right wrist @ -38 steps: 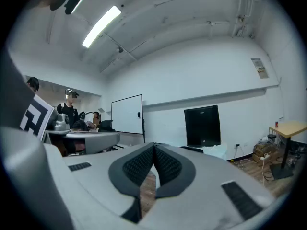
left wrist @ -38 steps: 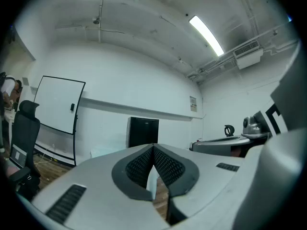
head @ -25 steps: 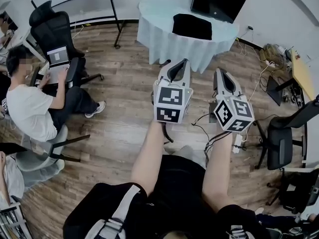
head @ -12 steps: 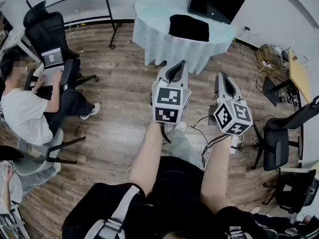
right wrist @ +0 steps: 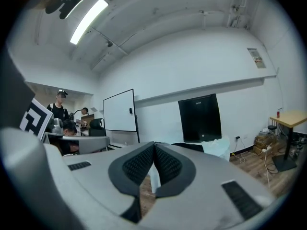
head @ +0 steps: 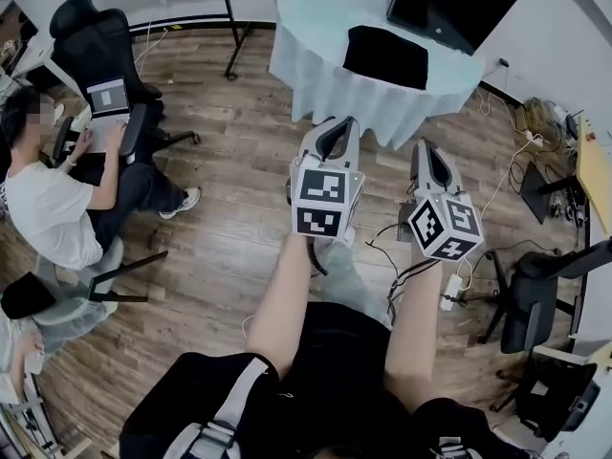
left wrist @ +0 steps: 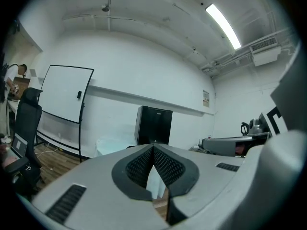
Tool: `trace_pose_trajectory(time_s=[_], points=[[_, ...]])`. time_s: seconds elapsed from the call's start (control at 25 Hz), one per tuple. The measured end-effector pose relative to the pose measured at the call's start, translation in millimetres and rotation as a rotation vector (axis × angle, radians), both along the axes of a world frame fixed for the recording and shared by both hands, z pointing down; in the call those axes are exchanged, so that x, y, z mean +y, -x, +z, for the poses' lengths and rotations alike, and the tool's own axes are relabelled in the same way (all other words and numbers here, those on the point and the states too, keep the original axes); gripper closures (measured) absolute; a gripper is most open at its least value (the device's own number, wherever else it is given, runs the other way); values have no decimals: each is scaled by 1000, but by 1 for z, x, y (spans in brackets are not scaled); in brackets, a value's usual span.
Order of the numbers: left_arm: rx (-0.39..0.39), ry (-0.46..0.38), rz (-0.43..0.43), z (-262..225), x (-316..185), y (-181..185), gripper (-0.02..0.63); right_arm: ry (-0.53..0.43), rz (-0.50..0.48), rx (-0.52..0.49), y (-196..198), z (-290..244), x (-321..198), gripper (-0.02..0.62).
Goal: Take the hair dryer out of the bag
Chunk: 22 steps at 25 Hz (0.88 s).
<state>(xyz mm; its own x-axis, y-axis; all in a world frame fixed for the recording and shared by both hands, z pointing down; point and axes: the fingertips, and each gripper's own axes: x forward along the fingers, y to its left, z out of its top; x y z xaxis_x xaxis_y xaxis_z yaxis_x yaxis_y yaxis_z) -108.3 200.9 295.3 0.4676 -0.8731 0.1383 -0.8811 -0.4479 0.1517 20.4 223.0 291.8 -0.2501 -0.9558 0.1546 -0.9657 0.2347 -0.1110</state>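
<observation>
A black bag (head: 387, 55) lies on a round table with a pale blue cloth (head: 316, 65), far ahead of me. No hair dryer shows. My left gripper (head: 337, 124) and right gripper (head: 427, 148) are held side by side over the wooden floor, well short of the table, pointing toward it. The left gripper view has its jaws (left wrist: 153, 147) shut with nothing between them. In the right gripper view the jaws (right wrist: 154, 144) are also shut and empty. The bag (right wrist: 189, 147) peeks just past the right jaws, beside the cloth (right wrist: 218, 145).
A black screen (head: 449, 3) stands behind the bag on the table. A seated person with a laptop (head: 57, 199) and office chairs (head: 96, 46) are at the left. A whiteboard stand (head: 232, 22), floor cables with a power strip (head: 449, 290) and a black chair (head: 531, 295) flank the path.
Both grippers, still shut, have moved forward toward the table. The table and bag have shifted right and sit slightly lower in the head view.
</observation>
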Motion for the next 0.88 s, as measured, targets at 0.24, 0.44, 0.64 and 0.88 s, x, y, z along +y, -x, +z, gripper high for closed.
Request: trace_pose_trajectory(time_s=[0.24, 0.44, 0.64, 0.88], points=[[-89, -9, 3, 12, -44, -27, 591, 35, 22, -38, -28, 17, -48, 589], [-85, 34, 36, 30, -82, -61, 591, 78, 38, -54, -59, 35, -87, 590], [-103, 57, 54, 41, -115, -86, 591, 100, 55, -74, -87, 46, -120, 590], [-120, 68, 44, 47, -150, -110, 591, 103, 56, -91, -115, 51, -152, 590]])
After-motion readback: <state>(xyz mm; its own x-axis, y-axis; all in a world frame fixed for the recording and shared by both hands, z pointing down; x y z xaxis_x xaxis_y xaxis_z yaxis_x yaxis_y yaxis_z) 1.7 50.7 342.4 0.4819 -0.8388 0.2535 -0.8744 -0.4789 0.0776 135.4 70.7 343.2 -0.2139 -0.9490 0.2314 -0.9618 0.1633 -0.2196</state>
